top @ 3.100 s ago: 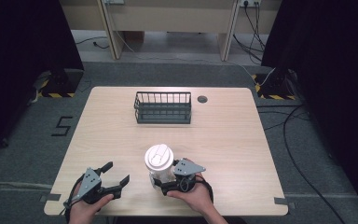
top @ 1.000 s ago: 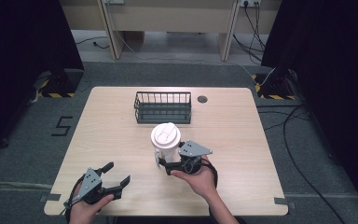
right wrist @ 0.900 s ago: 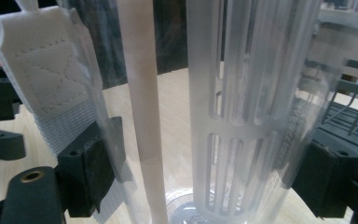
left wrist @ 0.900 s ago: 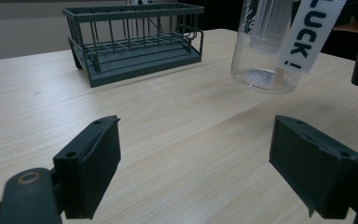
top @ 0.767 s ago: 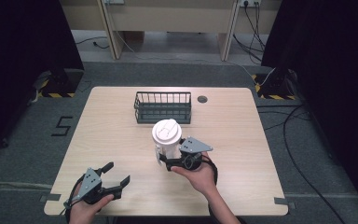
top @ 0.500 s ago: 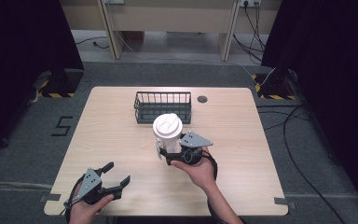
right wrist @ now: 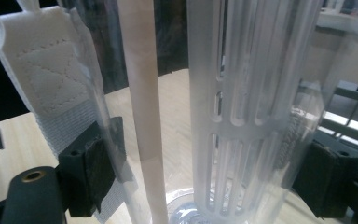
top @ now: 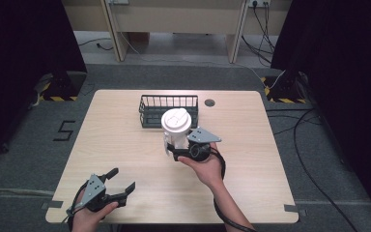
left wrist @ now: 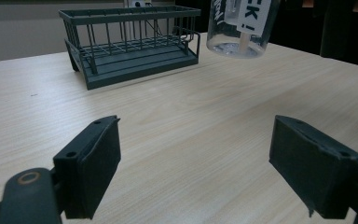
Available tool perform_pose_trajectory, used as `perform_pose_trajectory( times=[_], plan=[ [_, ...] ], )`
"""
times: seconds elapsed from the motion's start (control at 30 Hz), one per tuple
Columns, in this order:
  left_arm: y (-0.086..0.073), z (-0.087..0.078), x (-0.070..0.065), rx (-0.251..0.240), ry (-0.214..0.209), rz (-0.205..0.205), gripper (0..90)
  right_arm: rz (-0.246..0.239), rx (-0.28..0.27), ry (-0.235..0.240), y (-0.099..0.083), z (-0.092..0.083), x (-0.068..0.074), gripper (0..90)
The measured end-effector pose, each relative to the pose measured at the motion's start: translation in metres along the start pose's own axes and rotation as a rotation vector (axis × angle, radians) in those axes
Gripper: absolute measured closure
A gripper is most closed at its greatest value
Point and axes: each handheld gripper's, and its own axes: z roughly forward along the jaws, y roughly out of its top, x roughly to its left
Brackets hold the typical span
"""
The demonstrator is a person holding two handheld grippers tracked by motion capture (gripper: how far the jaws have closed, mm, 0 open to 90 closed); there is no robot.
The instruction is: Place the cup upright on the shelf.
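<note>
Bottle (top: 176,126), clear with white lid, clamped in right gripper (top: 178,153), raised off table (top: 251,145); basket (top: 168,110) at 12 o'clock, partly hidden. Left gripper (top: 121,182) at 7 o'clock, wide open, empty.

In front of you, a light wooden table (top: 116,145) is standing on a grey floor (top: 24,159). A dark wire basket (top: 153,103) is sitting near the table's far edge, and a small round dark cap (top: 209,102) is lying just beside it, on its right. On the floor at your left a painted number 5 (top: 64,130) is showing, and black cables (top: 314,121) are trailing at your right.
</note>
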Motion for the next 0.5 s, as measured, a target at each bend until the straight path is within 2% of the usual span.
perform_pose_trajectory(
  times=[0.5],
  plan=[
    [0.0, 0.001, 0.0, -0.002, -0.003, -0.004, 16.0, 0.014, -0.001, -0.058, 0.018, 0.012, -0.021, 18.5]
  ],
)
